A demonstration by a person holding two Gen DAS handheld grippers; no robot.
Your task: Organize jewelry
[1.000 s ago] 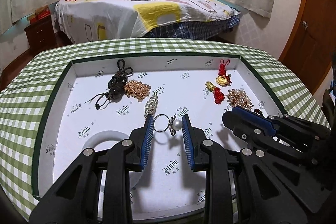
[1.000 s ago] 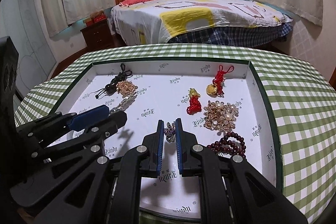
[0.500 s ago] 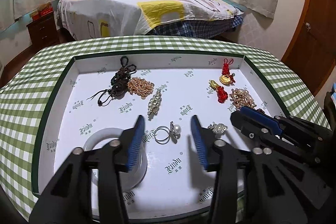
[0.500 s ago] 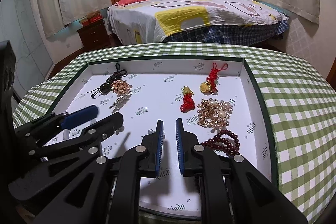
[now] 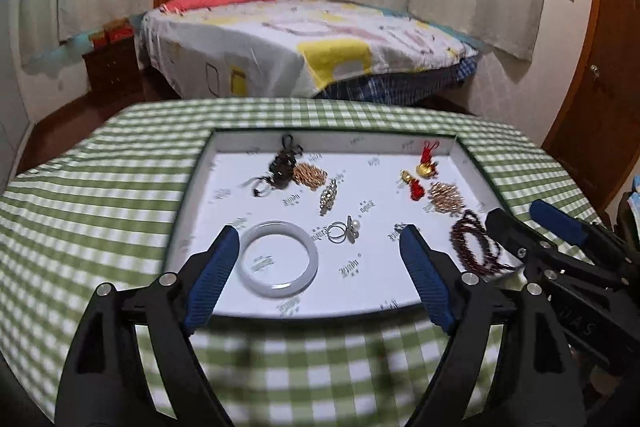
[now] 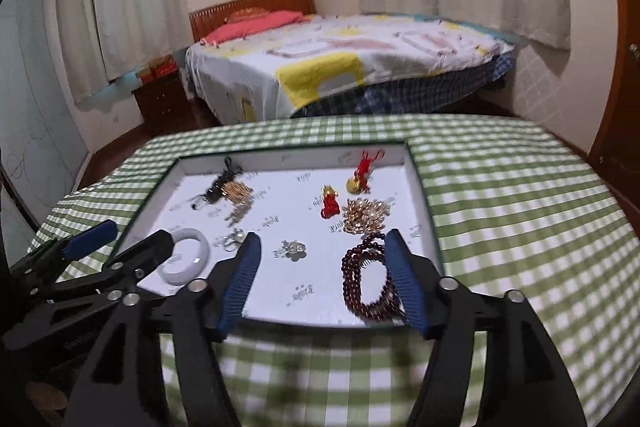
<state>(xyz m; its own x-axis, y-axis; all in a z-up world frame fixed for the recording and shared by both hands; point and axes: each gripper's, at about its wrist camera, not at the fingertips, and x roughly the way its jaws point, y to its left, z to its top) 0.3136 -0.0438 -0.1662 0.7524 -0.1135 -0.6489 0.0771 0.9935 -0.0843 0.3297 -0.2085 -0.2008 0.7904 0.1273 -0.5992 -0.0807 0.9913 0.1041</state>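
Right gripper [image 6: 322, 247] spread wide over the near edge of the white tray [image 6: 420, 187], dark red bead bracelet [image 6: 366, 281] by its right finger, silver brooch [image 6: 293, 249] between the jaws, white bangle [image 6: 188, 261] left, left gripper [image 6: 132, 239] open beside it

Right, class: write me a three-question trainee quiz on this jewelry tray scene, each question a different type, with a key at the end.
1. True or false: the left gripper is shut on the white bangle.
2. Multiple choice: which piece lies nearest the tray's right wall, at its near end? A) pearl ring B) dark red bead bracelet C) black cord knot
3. Fill in: the right gripper is ____ (open or shut).

Key: 1 false, both grippers are open and hold nothing; 2 B; 3 open.
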